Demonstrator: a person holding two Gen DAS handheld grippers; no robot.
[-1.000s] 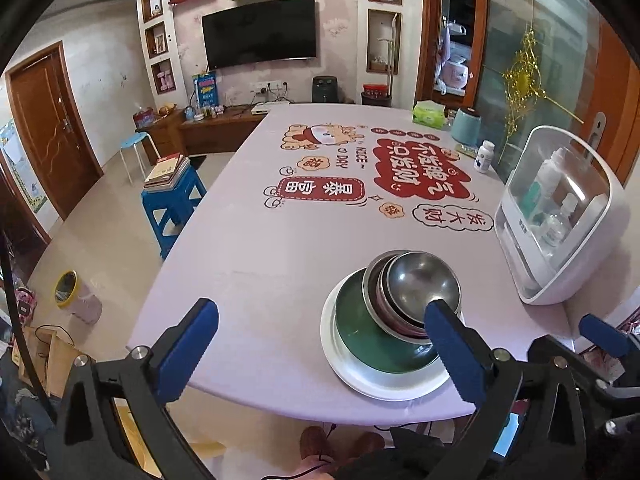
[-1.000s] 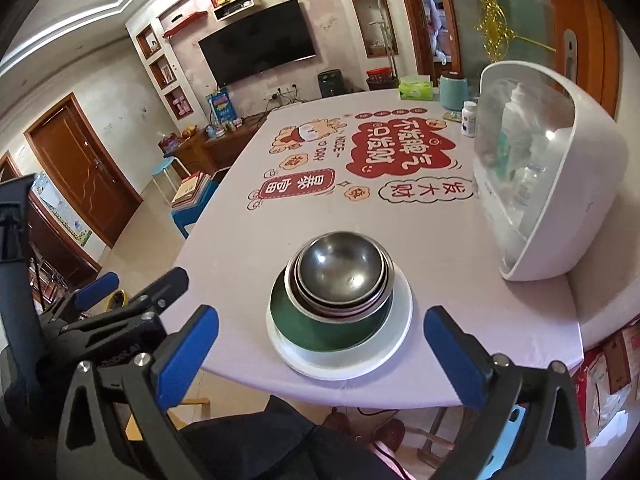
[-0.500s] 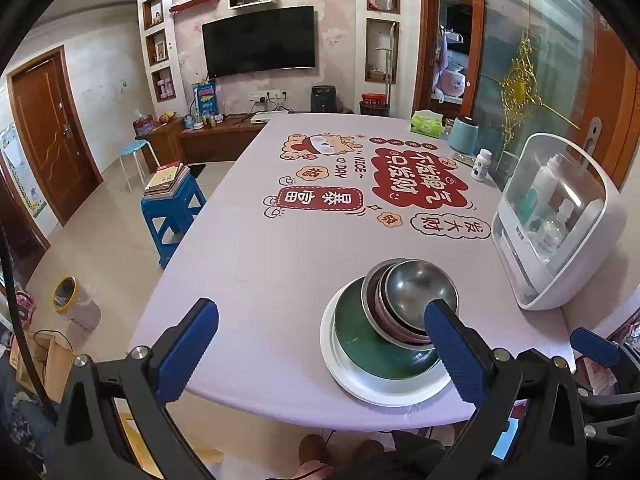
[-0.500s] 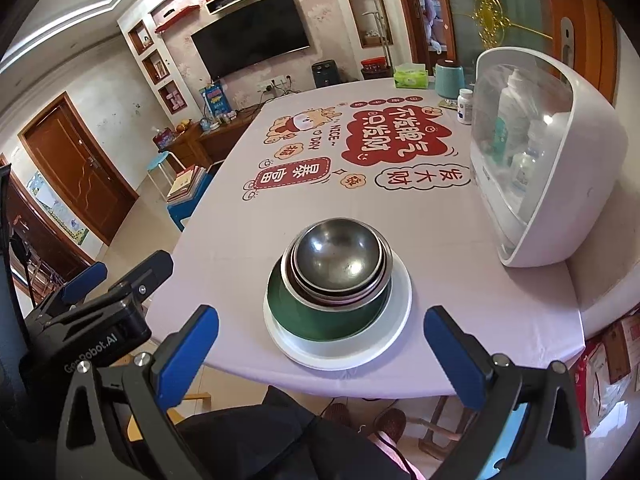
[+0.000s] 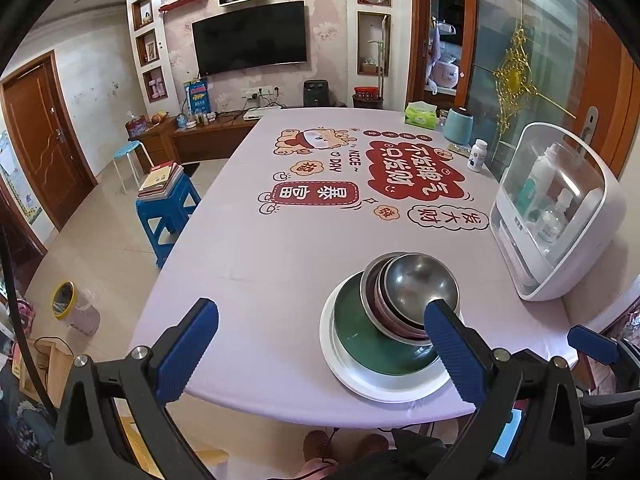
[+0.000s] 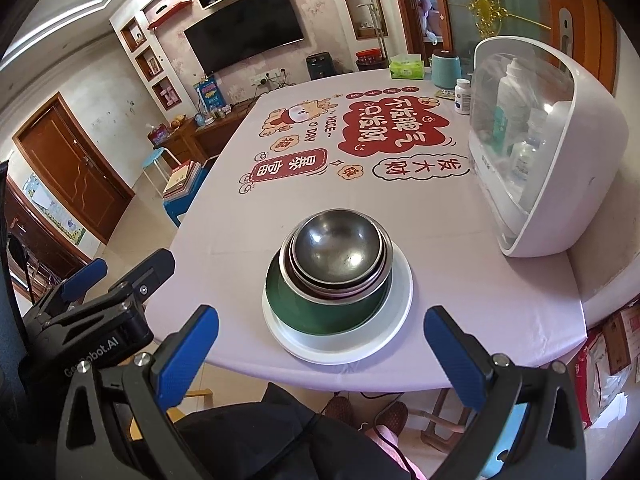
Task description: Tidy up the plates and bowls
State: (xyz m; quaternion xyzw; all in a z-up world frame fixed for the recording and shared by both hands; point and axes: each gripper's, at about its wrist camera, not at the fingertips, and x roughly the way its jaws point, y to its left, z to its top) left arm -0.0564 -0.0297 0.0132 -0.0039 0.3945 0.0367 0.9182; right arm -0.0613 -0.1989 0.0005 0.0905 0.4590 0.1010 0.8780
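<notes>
Right wrist view is showing both wide, empty tools (image 6: 318, 354) backing away from the nested steel bowls (image 6: 336, 258) at frame centre, suggesting stacking is finishing.

the tablecloth (image 5: 256, 248) reads "nice~ day" in small black letters, upside down from here, among large chinese characters in red and white bubbles. the left gripper (image 6: 100, 308), seen from the right wrist, bears white lettering ending "bot.ai".

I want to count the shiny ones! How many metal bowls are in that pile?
3 that I can tell: a top metal bowl, a second rim just under it, and a wider outer one, all nested inside the green bowl on the white plate. More could be hidden.
</notes>
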